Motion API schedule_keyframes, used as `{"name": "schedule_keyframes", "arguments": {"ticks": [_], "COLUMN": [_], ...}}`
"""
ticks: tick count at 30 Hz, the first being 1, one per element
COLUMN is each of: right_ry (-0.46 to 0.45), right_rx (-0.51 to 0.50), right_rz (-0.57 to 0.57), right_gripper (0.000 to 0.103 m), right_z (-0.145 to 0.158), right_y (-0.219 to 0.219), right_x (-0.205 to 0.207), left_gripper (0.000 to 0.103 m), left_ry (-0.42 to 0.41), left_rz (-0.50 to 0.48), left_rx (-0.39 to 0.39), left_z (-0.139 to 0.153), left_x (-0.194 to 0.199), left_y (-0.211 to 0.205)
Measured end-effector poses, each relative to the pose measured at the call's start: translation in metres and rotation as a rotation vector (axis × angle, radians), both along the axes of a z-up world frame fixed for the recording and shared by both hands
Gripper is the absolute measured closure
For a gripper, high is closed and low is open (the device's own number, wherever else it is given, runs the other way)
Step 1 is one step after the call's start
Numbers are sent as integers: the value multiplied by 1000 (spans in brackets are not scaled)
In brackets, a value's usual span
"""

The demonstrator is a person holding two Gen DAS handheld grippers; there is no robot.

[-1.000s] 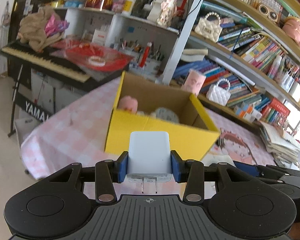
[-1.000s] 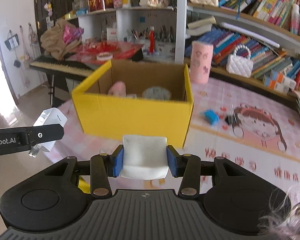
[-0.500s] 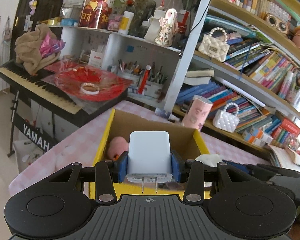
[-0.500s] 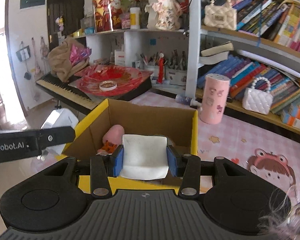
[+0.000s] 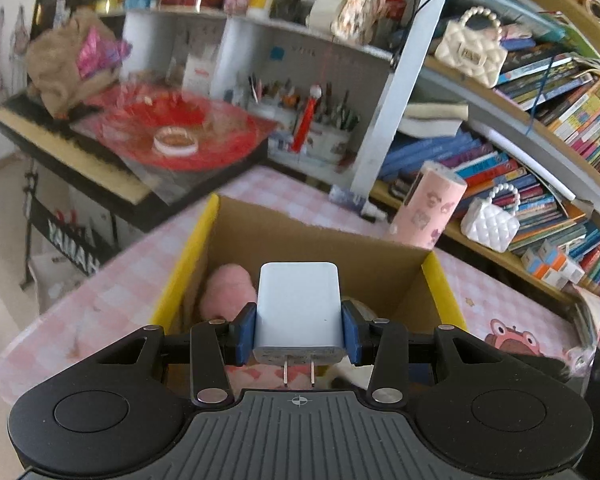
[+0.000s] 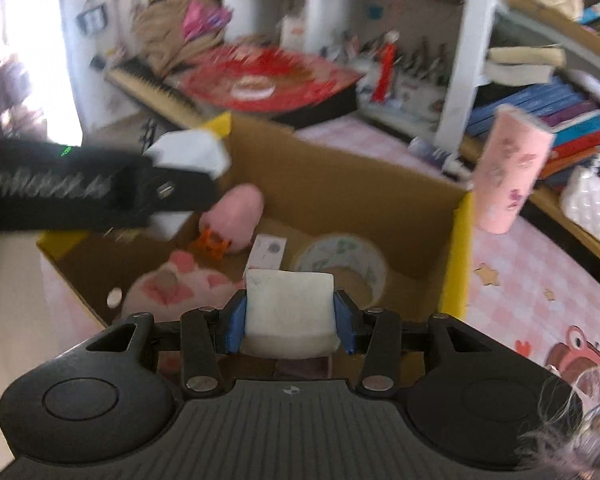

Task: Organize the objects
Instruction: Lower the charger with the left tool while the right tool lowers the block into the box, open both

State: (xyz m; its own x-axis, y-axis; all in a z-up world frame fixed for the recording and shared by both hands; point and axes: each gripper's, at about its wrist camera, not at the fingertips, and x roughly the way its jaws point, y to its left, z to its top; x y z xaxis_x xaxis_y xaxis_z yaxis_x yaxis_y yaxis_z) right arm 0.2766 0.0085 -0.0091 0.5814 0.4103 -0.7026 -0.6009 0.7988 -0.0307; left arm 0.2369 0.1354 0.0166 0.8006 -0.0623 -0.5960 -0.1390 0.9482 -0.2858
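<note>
My left gripper (image 5: 299, 332) is shut on a white plug charger (image 5: 299, 308), prongs pointing back at the camera, held over the near wall of the yellow cardboard box (image 5: 440, 284). In the right wrist view the left gripper (image 6: 168, 180) with the charger (image 6: 192, 152) hangs over the box's left wall. My right gripper (image 6: 290, 320) is shut on a white eraser-like block (image 6: 290, 306) above the box (image 6: 460, 240). Inside lie a pink plush (image 6: 240, 210), a paw plush (image 6: 172, 288), a tape roll (image 6: 344, 260) and a small card (image 6: 266, 254).
The box stands on a pink checked tablecloth (image 5: 100, 300). A pink tumbler (image 5: 428, 208) and a white quilted purse (image 5: 490, 226) stand behind it. Bookshelves (image 5: 540, 120) run along the back right. A keyboard piano (image 5: 60, 136) with a red dish (image 5: 180, 136) stands at the left.
Both grippers have moved forward and up over the box with their loads. The box interior now shows below them. The left gripper has come in over the box's left wall.
</note>
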Motion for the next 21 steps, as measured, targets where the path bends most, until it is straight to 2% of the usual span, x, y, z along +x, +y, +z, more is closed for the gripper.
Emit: {"name": "schedule_keyframes", "arguments": {"ticks": [5, 8, 17, 20, 21], "right_ry": [139, 170, 170, 143, 130], "right_rx": [39, 40, 45, 48, 52], "right_rz": [9, 25, 31, 19, 16], "right_gripper": [60, 59, 58, 58, 57], "right_z": [-12, -13, -11, -10, -9], "right_y": [-3, -1, -1, -2, -3], "right_x": [20, 25, 25, 22, 20], "left_gripper": [61, 61, 61, 60, 55], "left_ry": [77, 108, 137, 100, 81], "left_rz": [-11, -16, -27, -18, -22], "left_rx": [-7, -6, 15, 50, 60], "left_z": [-15, -24, -35, -28, -25], "left_x": [20, 26, 32, 25, 22], "left_y": [0, -2, -5, -7, -7]}}
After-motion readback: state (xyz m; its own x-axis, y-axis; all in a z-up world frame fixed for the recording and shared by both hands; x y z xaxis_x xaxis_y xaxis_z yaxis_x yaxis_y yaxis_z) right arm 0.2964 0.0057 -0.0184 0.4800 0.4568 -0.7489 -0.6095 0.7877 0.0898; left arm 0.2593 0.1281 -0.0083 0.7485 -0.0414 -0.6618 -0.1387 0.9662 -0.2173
